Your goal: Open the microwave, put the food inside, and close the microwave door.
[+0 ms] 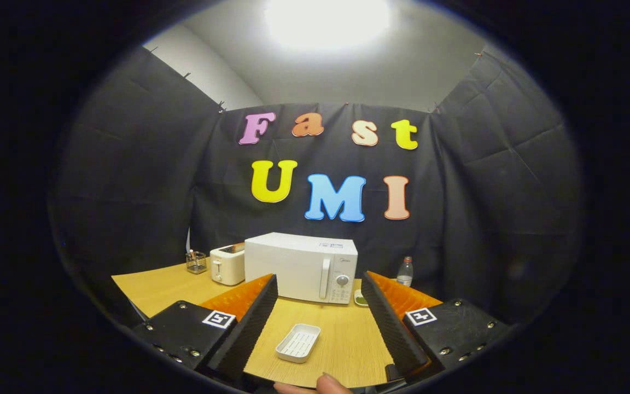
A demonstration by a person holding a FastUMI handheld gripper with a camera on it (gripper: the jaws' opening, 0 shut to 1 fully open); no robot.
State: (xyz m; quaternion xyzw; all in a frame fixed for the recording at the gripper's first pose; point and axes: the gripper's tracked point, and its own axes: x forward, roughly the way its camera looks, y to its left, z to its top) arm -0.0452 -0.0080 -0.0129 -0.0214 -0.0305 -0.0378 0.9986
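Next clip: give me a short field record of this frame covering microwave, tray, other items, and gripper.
microwave: white box microwave, door closed, at the far side of the wooden table
tray: white ridged plastic tray, empty, between the jaws
beside microwave: white toaster, clear plastic bottle, small green dish
gripper: jaws open, holding nothing

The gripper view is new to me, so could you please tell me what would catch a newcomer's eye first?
The white microwave stands out first, door closed, at the back of the wooden table beyond the open gripper. A white toaster sits right beside it, and a small white tray lies on the table between the fingers, untouched.
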